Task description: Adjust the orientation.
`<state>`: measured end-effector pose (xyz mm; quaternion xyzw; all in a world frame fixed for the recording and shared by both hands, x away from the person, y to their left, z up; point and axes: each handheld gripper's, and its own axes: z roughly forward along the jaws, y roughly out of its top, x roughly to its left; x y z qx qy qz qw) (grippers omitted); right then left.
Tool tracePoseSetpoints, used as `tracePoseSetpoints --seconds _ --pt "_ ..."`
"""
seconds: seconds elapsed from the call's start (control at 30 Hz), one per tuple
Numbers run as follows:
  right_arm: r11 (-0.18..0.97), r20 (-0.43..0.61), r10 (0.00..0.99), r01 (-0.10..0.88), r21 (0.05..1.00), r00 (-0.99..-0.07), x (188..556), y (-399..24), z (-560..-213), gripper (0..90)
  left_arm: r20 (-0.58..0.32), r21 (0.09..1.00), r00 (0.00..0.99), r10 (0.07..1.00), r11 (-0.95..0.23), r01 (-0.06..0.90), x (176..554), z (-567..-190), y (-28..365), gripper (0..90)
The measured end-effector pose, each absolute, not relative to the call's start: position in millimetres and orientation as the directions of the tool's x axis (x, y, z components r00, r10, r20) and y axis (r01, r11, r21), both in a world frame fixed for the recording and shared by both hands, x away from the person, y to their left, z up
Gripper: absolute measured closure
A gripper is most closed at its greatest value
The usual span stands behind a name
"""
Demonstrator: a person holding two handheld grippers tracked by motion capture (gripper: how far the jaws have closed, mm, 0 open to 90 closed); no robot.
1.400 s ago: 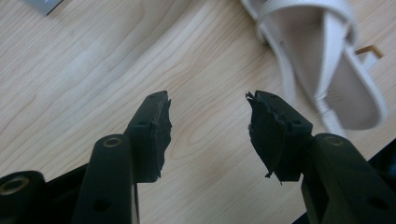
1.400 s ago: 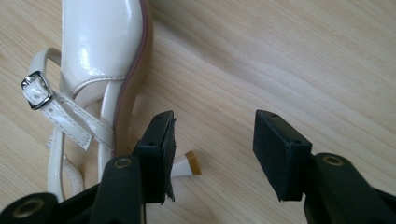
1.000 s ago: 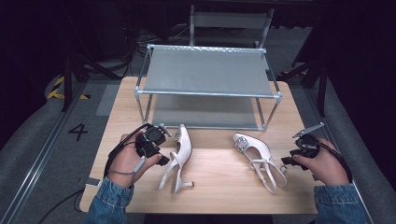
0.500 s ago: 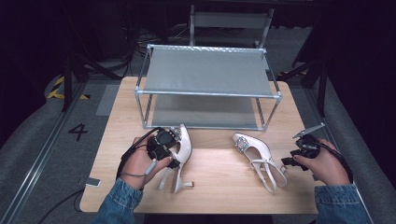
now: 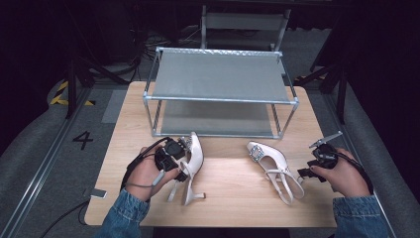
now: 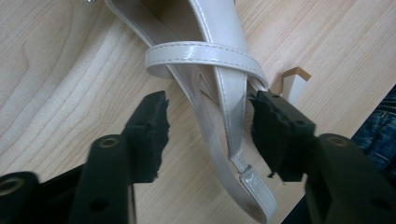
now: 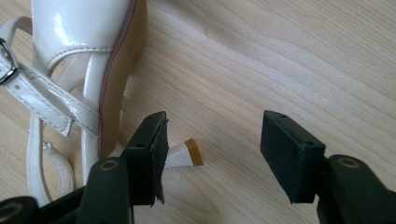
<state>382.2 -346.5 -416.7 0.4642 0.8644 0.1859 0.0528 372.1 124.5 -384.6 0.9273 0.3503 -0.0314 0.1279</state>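
Two pale slingback heels on a light wooden surface [image 5: 233,198], in front of a two-tier metal shoe rack [image 5: 220,94]. Left shoe [image 5: 190,166] lying on its side near the surface's left half, toe toward the rack, heel toward the near edge. Left tool [image 5: 184,171] down at that shoe's rear, jaws spread with the heel strap [image 6: 224,107] between them; right pad just beside the strap, contact not clear, left pad apart from it; jaws just been closing a little. Right shoe [image 5: 272,166] well apart, toward the right half, toe angled to the rack, strap trailing toward the near edge. Right tool [image 5: 303,173] low beside that shoe's heel, jaws wide and just been opening, heel tip [image 7: 184,155] just inside the left jaw, bare wood between the pads.
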Motion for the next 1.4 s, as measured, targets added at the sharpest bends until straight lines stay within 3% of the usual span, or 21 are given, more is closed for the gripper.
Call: tracePoseSetpoints --seconds 0.07,0.2,0.33,0.5,0.7,0.87,1.1,1.4 --pt "0.502 0.079 0.821 0.782 0.369 -0.565 382.3 -346.1 -416.9 42.8 -0.163 0.210 0.760 0.629 -0.731 0.649 372.6 -387.8 123.0 54.7" --pt "0.505 0.078 0.820 0.781 0.368 -0.567 382.5 -346.3 -417.1 42.8 -0.195 0.189 0.769 0.609 -0.746 0.639 372.5 -389.2 122.3 75.8" --pt "0.509 0.075 0.819 0.780 0.364 -0.569 382.5 -345.9 -417.8 42.8 -0.218 0.183 0.765 0.606 -0.744 0.642 372.4 -388.6 124.3 81.2" --pt "0.513 0.072 0.817 0.778 0.363 -0.572 382.6 -345.2 -418.4 42.8 -0.183 0.208 0.767 0.615 -0.739 0.641 370.3 -380.0 125.5 83.8" --pt "0.519 0.066 0.815 0.776 0.359 -0.575 383.0 -344.4 -419.7 42.6 -0.033 0.206 0.738 0.675 -0.718 0.665 367.6 -367.2 132.3 83.0" --pt "0.525 0.062 0.812 0.774 0.354 -0.580 383.7 -342.9 -422.7 42.1 0.074 0.194 0.748 0.660 -0.745 0.638 361.0 -359.5 124.0 82.8" --pt "0.524 0.062 0.814 0.776 0.350 -0.578 382.9 -341.6 -423.2 41.4 0.031 0.187 0.833 0.553 -0.822 0.538 352.2 -366.3 92.4 83.0" --pt "0.521 0.063 0.815 0.775 0.358 -0.576 382.6 -345.5 -424.3 40.5 -0.071 0.204 0.842 0.535 -0.818 0.537 357.6 -383.1 77.9 82.6"
